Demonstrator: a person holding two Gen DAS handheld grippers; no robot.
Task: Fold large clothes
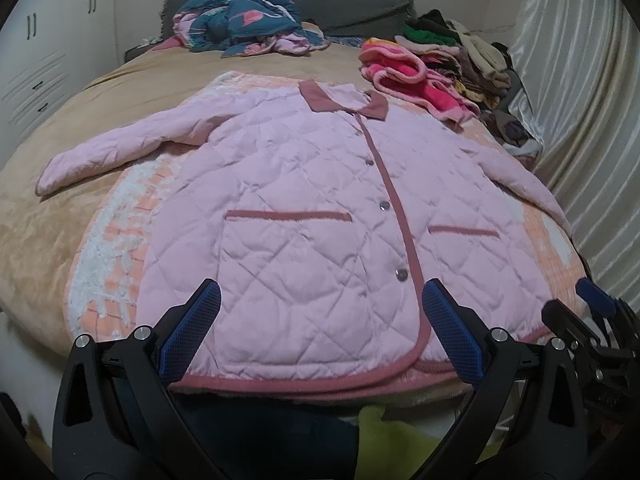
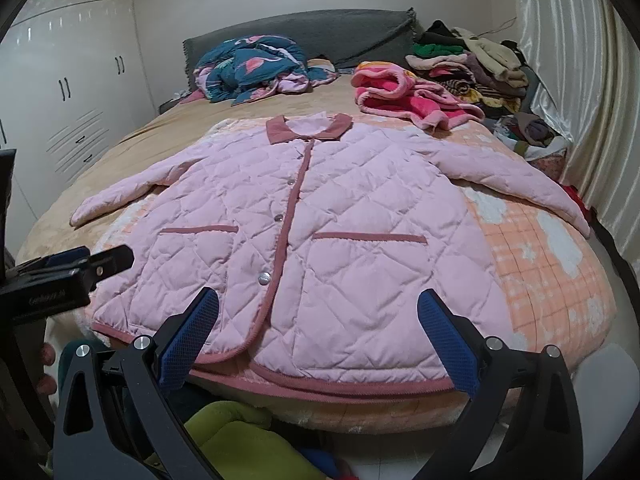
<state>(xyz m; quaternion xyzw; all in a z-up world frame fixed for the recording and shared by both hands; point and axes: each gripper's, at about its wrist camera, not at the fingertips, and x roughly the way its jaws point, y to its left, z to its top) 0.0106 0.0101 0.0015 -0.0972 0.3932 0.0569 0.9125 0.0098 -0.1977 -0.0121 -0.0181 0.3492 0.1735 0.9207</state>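
Both grippers hover at the foot of the bed, nothing held in either: the left gripper [image 1: 320, 308] has its blue-padded fingers spread wide over the jacket's hem, and the right gripper [image 2: 318, 308] is just as wide apart beside it. Between them lies the pink quilted jacket [image 1: 304, 200], front up and snapped shut, flat on a peach-and-white blanket [image 2: 536, 248] that covers the near end of the tan bed [image 1: 80, 128]. Its left sleeve [image 1: 116, 148] reaches out onto the tan cover, the two trimmed pockets sit either side of the placket, the dusty-rose collar [image 1: 344, 100] points toward the grey headboard [image 2: 344, 36], and the right sleeve [image 2: 520, 188] slants toward the curtain [image 2: 568, 72]. Farther back, from the left, white wardrobe doors [image 2: 76, 92], then a teal patterned bundle [image 1: 240, 20] by the headboard, a bright pink fleece garment [image 2: 404, 96], and a heap of mixed clothes [image 2: 476, 68] against the curtain.
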